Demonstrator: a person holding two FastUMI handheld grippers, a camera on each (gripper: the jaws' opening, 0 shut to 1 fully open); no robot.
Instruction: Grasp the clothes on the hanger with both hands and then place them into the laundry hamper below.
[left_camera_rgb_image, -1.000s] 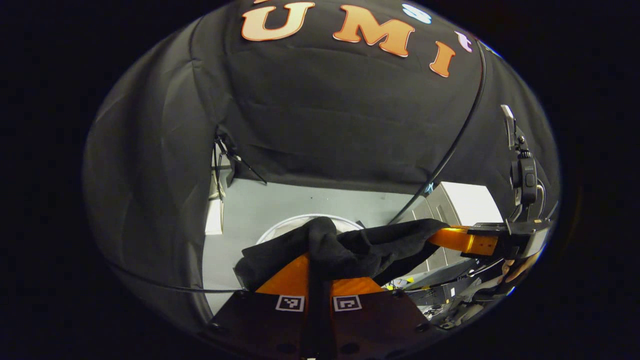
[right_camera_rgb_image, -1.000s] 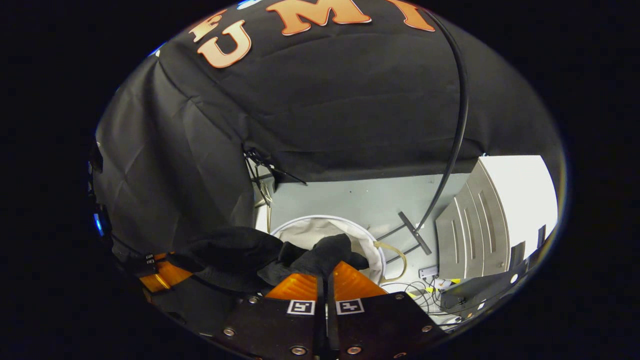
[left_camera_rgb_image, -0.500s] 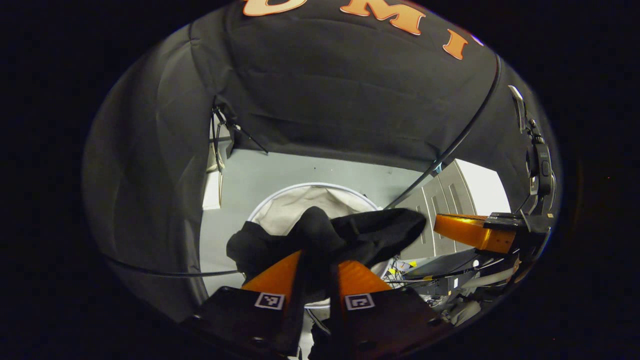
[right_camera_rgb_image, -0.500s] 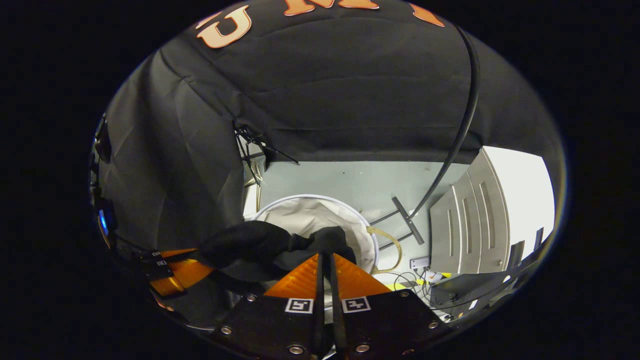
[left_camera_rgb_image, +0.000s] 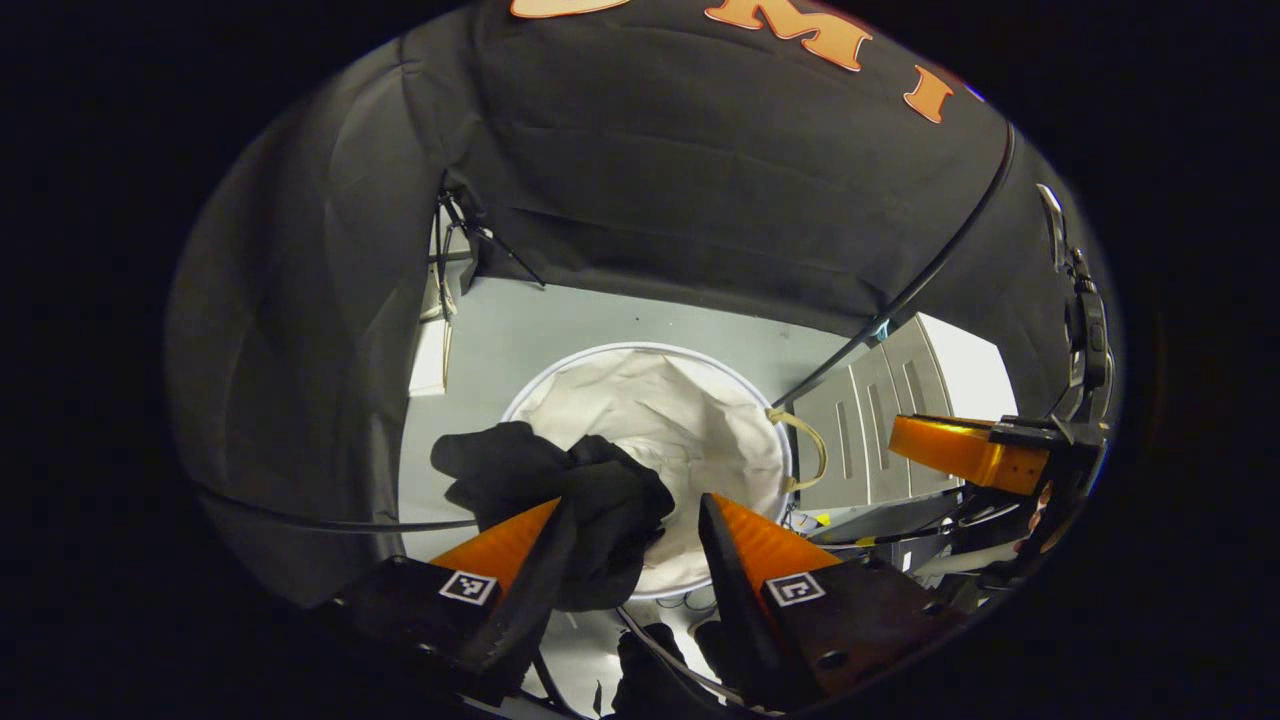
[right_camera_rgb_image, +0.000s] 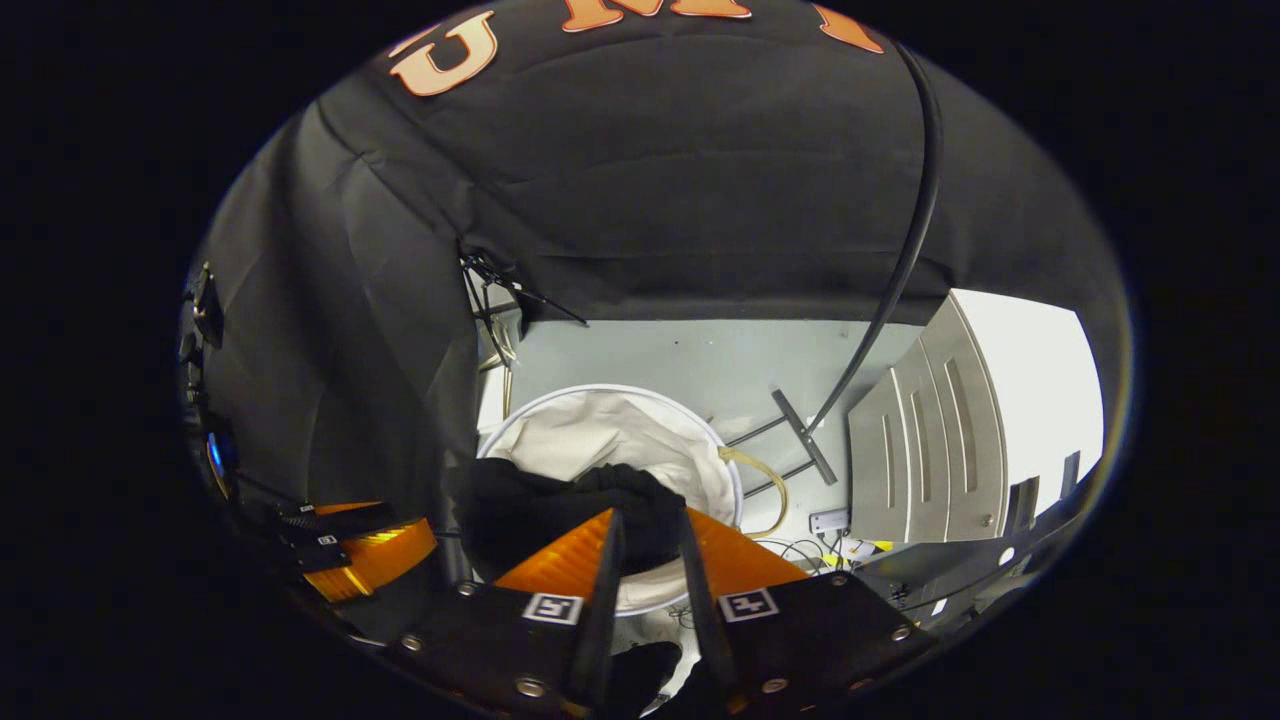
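Over hamper (left_camera_rgb_image: 760, 400), clothes (left_camera_rgb_image: 580, 500) beside left gripper (left_camera_rgb_image: 630, 520)

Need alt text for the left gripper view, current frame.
The left gripper is open above a round white laundry hamper, with a bundle of black clothes draped against its left finger over the hamper's near rim. The right gripper sits at the right edge, against the booth's black cloth wall.

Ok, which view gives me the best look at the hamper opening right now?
The left gripper view: the laundry hamper shows most of its white rim and lining, with the black garment over its near-left edge. In the right gripper view the hamper sits smaller, its near part covered by the garment and the right gripper.
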